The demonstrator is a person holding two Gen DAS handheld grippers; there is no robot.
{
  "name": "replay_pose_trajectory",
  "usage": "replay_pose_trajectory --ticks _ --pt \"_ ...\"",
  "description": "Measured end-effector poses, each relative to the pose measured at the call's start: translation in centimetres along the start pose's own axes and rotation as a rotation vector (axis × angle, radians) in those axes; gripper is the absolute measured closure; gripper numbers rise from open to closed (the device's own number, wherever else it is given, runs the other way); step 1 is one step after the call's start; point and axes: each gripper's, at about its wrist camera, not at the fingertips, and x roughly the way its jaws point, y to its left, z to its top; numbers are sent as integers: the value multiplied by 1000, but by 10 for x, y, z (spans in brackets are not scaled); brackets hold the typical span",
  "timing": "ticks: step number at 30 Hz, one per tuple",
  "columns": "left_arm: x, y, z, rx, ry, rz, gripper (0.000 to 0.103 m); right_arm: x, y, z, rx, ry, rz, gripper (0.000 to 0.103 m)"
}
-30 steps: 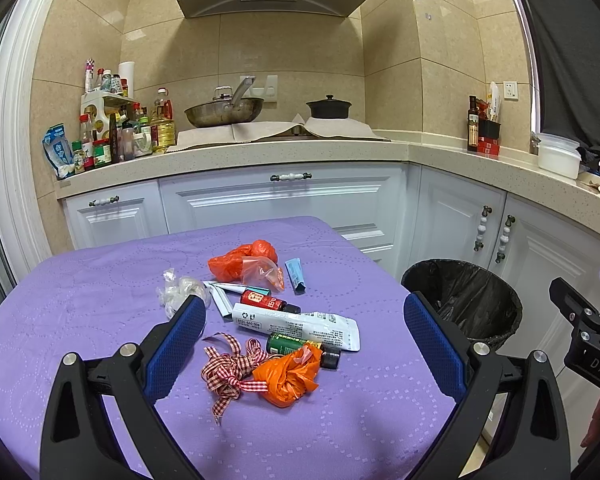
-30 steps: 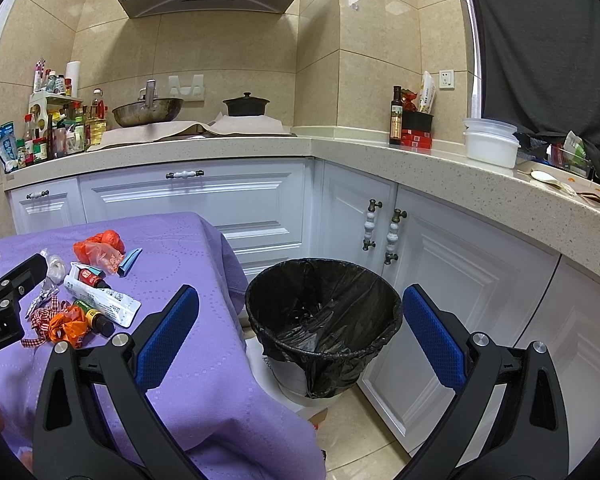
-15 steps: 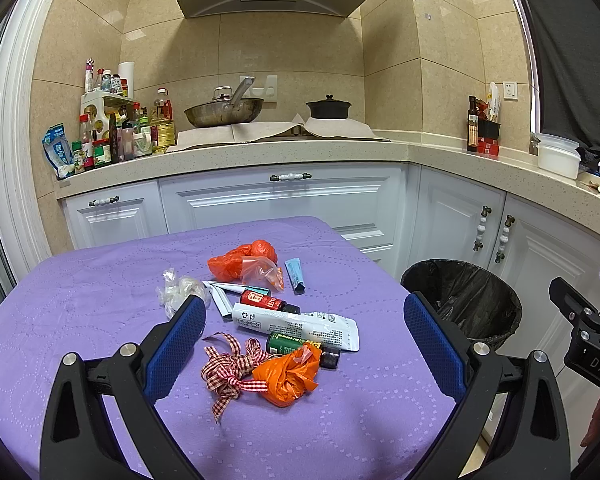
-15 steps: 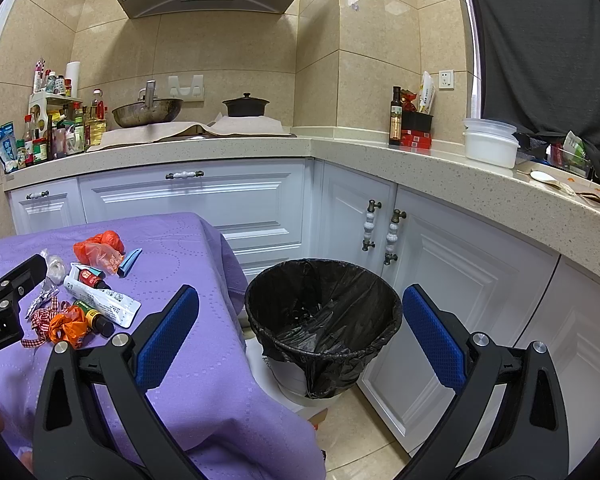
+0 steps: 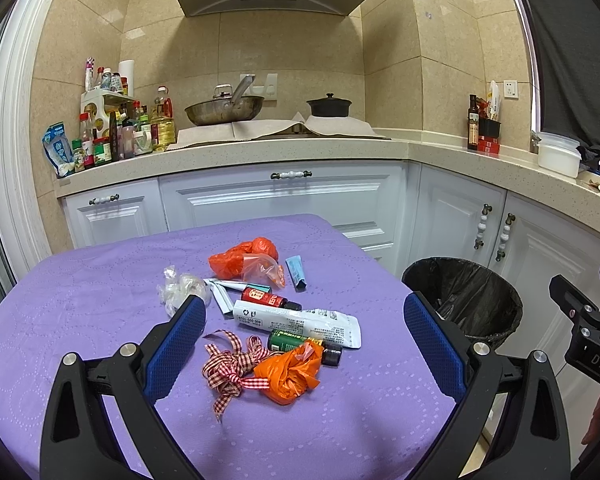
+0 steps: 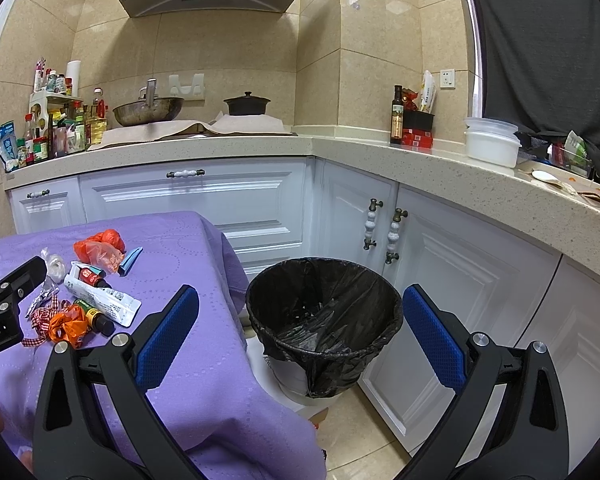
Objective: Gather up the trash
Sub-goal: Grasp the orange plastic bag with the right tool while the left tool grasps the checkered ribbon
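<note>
from the left wrist view, the left claw [image 5: 304,334] hangs wide open over the purple tabletop [image 5: 80,312], holding nothing. the trash lies in a loose heap between its fingers: an orange bag [image 5: 290,372] touching a checked ribbon [image 5: 230,364], a green bottle [image 5: 300,342], a white tube [image 5: 296,318], a red bottle [image 5: 268,300], a red bag [image 5: 244,258], a small blue tube [image 5: 296,274] and a clear crumpled wrapper [image 5: 180,290]. the black-lined bin [image 5: 464,300] stands on the floor just beside the tabletop edge

from the right wrist view, the right claw [image 6: 300,322] is spread wide too, empty, hovering above the bin [image 6: 324,312], with the trash heap well off to its left on the tabletop [image 6: 188,240]
</note>
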Motion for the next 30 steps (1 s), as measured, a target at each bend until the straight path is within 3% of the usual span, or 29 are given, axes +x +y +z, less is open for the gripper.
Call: replay_pose_trajectory --ticks 9,22,26,28,29,30 --pt "2 28 -15 -14 36 71 6 11 24 -5 -27 21 100 3" --pt "-3 101 -40 -71 98 224 7 23 129 -20 -146 80 397 5" --pt "-3 115 -48 -87 123 240 8 30 157 -26 -187 119 471 22" --pt "-2 122 -51 -95 131 246 13 35 167 -28 -196 143 494 27" --pt "-1 125 -53 -97 136 246 28 37 170 -30 -191 155 499 29" --pt "-1 127 -54 -99 142 248 35 40 171 -30 -184 163 498 32"
